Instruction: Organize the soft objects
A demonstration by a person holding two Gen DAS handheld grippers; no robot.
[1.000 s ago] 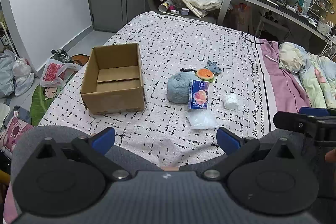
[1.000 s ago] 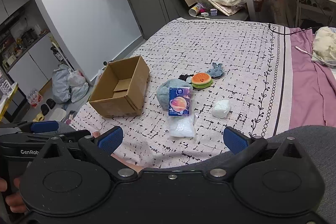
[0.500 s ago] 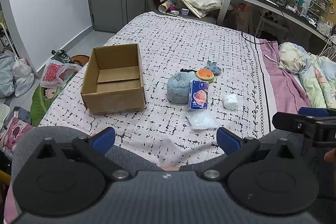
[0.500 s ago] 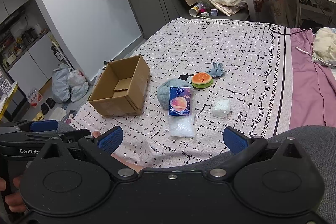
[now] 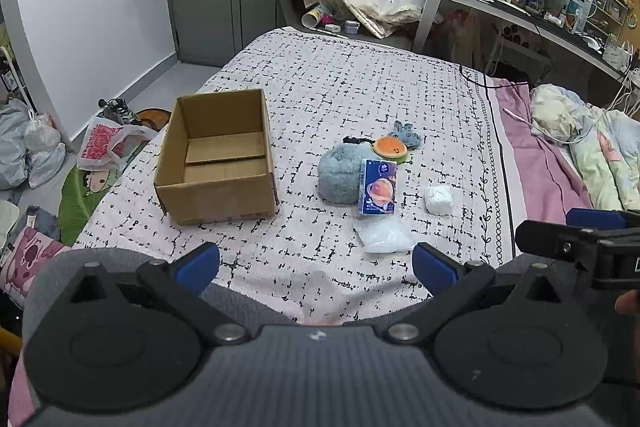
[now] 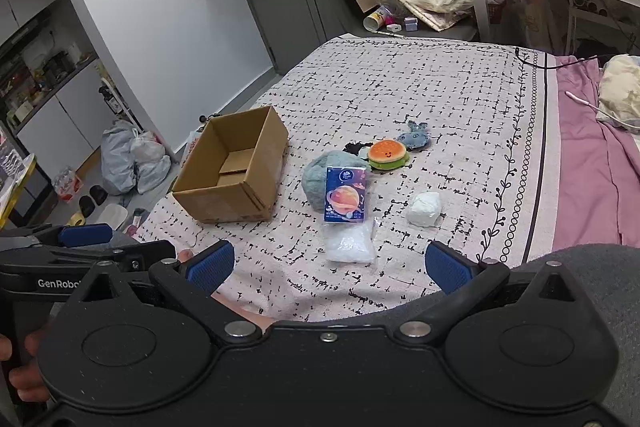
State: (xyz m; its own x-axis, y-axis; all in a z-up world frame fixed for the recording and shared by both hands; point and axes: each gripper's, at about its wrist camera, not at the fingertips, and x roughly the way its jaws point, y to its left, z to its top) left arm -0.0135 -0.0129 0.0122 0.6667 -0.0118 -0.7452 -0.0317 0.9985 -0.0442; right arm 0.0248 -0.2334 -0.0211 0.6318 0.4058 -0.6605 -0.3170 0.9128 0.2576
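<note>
Both the left gripper [image 5: 316,263] and right gripper [image 6: 326,263] are held with jaws apart, empty. The slippery clear bag [image 6: 351,243] nearest them could be dropped before the cardboard box [image 6: 236,171] at left is reached.

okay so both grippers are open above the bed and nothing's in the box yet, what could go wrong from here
1. The tissue pack leans on the blue-grey plush; grabbing the plush first would likely topple the pack.
2. The clear plastic bag lies flat and looks slippery, so a hand-held gripper may pinch the bedspread with it.
3. The burger plush touches the small blue plush and a black item; a wide grasp could drag neighbours.
</note>
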